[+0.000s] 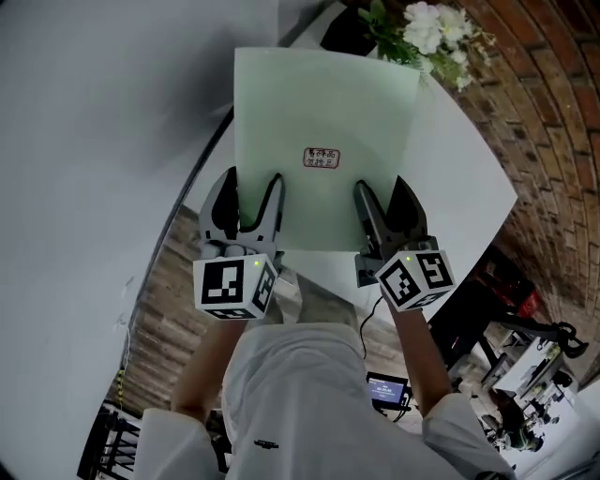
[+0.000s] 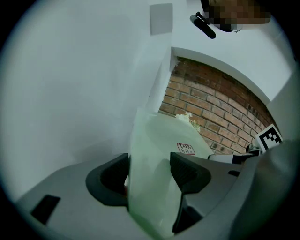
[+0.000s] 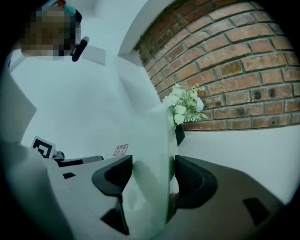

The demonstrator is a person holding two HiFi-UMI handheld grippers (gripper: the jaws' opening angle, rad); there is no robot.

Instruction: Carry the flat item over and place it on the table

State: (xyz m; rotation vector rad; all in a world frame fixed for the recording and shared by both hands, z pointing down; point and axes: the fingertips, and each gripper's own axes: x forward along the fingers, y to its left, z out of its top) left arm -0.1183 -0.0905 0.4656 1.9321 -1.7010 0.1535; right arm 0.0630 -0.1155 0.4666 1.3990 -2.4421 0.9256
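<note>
Head view: pale green flat sheet [image 1: 323,112] with a small red-bordered label [image 1: 322,157], held over the white table [image 1: 459,178]; flowers [image 1: 427,28] at table's far end.
Left gripper view: left gripper [image 2: 150,161] jaws clamped on sheet's edge.
Right gripper view: right gripper [image 3: 152,165] likewise pinching sheet.

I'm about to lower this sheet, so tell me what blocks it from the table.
Nothing visible does. The sheet, in the left gripper and right gripper, hangs over the white table; the flowers stand beyond its far edge. Under it is hidden.
</note>
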